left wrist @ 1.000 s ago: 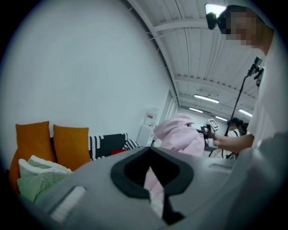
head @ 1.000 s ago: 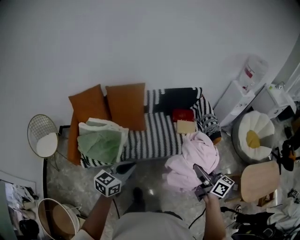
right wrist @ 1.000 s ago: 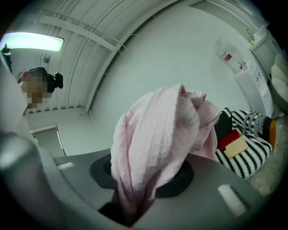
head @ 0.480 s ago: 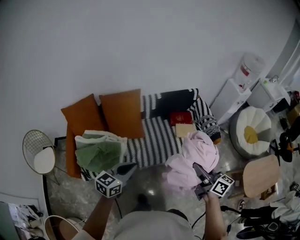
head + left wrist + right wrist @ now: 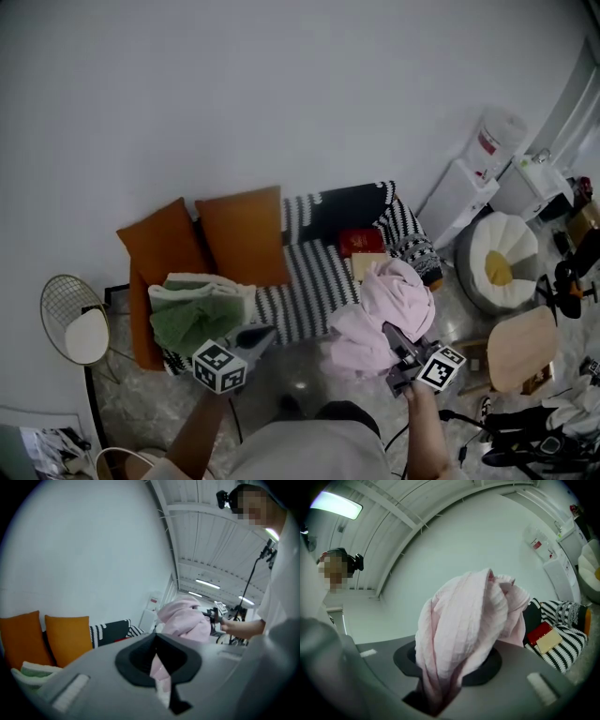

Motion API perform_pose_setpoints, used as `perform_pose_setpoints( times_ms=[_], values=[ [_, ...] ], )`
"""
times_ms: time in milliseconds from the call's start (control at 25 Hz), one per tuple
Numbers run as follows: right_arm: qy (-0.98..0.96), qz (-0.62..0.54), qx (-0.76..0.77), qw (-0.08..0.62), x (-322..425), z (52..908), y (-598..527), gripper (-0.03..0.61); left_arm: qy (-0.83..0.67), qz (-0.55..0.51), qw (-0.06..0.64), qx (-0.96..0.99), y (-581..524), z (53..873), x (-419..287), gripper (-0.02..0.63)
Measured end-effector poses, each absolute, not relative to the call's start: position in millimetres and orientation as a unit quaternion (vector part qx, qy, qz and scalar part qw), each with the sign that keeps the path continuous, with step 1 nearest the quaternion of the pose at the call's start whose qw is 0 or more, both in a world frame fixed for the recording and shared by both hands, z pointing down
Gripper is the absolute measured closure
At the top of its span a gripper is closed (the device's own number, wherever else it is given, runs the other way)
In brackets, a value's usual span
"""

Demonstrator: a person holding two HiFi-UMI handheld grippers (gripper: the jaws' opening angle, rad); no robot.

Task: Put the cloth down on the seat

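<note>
Head view: cloth (image 5: 386,309) in rt claw (image 5: 394,341)

Pale pink waffle-weave cloth (image 5: 392,305), bunched into loose hanging folds, held clear of the floor just in front of the right end of the black-and-white striped sofa seat (image 5: 314,277); not yet resting on it.

Two orange cushions (image 5: 155,239) (image 5: 242,234), two grippers (image 5: 258,335) (image 5: 392,336), one pink cloth (image 5: 384,309), one striped seat (image 5: 314,281), one folded green blanket (image 5: 192,319), one red box (image 5: 361,242), one tan book (image 5: 362,264), one wire chair (image 5: 70,319), one water dispenser (image 5: 464,187), one white pouf (image 5: 502,262).
</note>
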State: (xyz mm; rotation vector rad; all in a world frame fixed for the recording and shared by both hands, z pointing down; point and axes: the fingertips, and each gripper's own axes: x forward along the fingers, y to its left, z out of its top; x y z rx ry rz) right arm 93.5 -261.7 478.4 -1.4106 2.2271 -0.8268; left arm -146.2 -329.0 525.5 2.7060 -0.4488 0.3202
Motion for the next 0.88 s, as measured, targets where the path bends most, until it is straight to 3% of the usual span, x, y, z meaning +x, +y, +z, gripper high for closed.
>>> perform_pose_setpoints(
  times_ms=[880],
  values=[
    [0.797, -0.318, -0.481, 0.18, 152.2, 500.2, -337.1, 0.411, -0.185, 0.115, 0.202, 0.955, -398.4, 533.0, -82.0, 0.612]
  ],
)
